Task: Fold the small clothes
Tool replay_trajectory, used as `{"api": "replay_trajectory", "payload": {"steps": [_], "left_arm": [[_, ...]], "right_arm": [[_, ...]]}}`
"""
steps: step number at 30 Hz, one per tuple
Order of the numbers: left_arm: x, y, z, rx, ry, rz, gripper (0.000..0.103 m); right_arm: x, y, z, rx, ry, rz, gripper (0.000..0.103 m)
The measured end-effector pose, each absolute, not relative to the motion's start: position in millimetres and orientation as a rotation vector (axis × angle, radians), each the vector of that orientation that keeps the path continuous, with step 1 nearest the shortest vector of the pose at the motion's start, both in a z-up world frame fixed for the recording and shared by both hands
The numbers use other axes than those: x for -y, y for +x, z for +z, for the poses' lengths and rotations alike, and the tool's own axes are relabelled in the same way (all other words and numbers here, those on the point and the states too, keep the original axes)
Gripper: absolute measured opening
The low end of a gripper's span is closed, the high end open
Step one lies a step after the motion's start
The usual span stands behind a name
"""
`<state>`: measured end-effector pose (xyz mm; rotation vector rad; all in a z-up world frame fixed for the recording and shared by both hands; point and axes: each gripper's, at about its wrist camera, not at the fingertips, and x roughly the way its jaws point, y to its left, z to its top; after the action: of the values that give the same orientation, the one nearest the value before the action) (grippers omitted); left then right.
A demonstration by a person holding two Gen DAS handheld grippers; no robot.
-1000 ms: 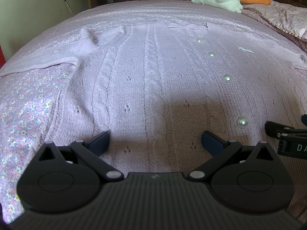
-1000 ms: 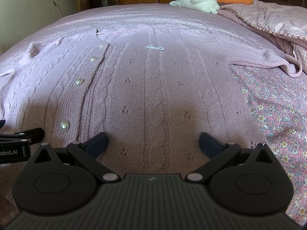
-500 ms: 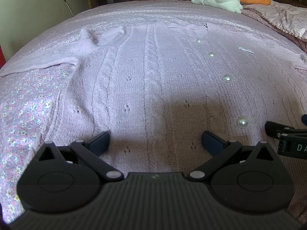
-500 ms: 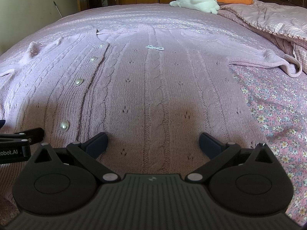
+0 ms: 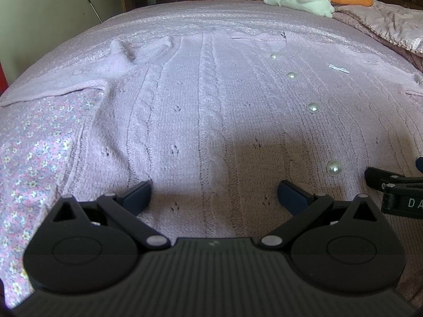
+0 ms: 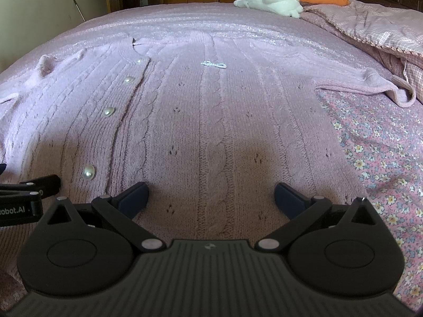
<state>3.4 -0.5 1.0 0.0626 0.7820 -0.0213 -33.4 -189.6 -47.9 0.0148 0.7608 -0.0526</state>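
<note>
Flat across the bedspread point(image 5: 34, 142) lies a pink cable-knit cardigan point(image 5: 211, 111), filling most of both wrist views. Left gripper point(image 5: 214, 191) sits at 6 o'clock in its view, jaws wide apart with nothing between them, hovering just over the knit near the hem. Right gripper point(image 6: 210, 191) is likewise spread and empty at 6 o'clock in its own view. Each gripper shows at the edge of the other's view: the right one at 4 o'clock in the left view, the left one at 8 o'clock in the right view, so they are side by side.

A row of pearl buttons point(image 5: 334, 168) runs from 4 o'clock toward 1 o'clock in the left view, and from 8 toward 11 in the right view. One sleeve point(image 5: 53, 89) stretches toward 9 o'clock in the left view, the other sleeve point(image 6: 370, 83) toward 3 o'clock in the right view. A small sparkly bow point(image 6: 213, 64) sits on the knit near 12 o'clock. A white plush toy point(image 6: 272, 0) lies at 1 o'clock, beside a checked quilt point(image 6: 383, 23).
</note>
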Motion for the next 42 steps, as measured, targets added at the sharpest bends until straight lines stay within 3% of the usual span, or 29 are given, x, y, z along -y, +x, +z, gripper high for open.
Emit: {"api": "replay_trajectory", "payload": {"steps": [24,42], "left_arm": [[-1,10,13,-0.843,0.040,-0.035,0.103],[-6,42,59,-0.849,0.004,-0.093,0.103]], "right_arm": [[197,-28,-42,-0.800,0.040,-0.012,0.103],[341,11,11,-0.719,0.424,-0.118,0.103]]}}
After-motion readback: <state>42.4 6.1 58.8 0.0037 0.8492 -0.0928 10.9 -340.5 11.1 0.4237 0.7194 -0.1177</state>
